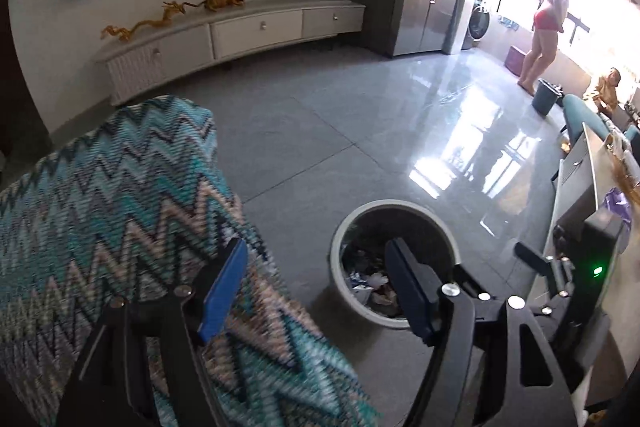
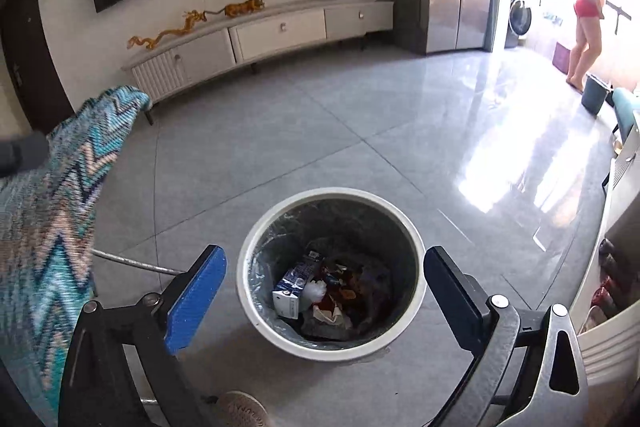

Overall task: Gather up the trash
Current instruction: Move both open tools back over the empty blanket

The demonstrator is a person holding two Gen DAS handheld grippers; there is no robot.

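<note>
The right gripper (image 2: 324, 291) is released, its jaws spread wide with nothing between them, and it points down over the trash bin (image 2: 256, 243), whose white rim falls between the two fingers in the right wrist view. The left gripper (image 1: 316, 283) is also released and empty; its right finger overlaps the bin rim (image 1: 340, 227) in the left wrist view, while its left finger lies against the zigzag-patterned fabric (image 1: 120, 195). The bin is round, lined with a dark bag, and partly filled: a blue-and-white carton (image 2: 294, 285) leans against the left inner wall, with crumpled paper and wrappers (image 2: 336, 311) beside it. The bin stands on the grey tiled floor (image 2: 320, 131), which lies bare as far as the white TV cabinet (image 2: 276, 31). A table edge (image 1: 576, 195) borders the right side. A person (image 2: 588, 23) stands well apart, beside a dark bucket (image 2: 596, 95).
</note>
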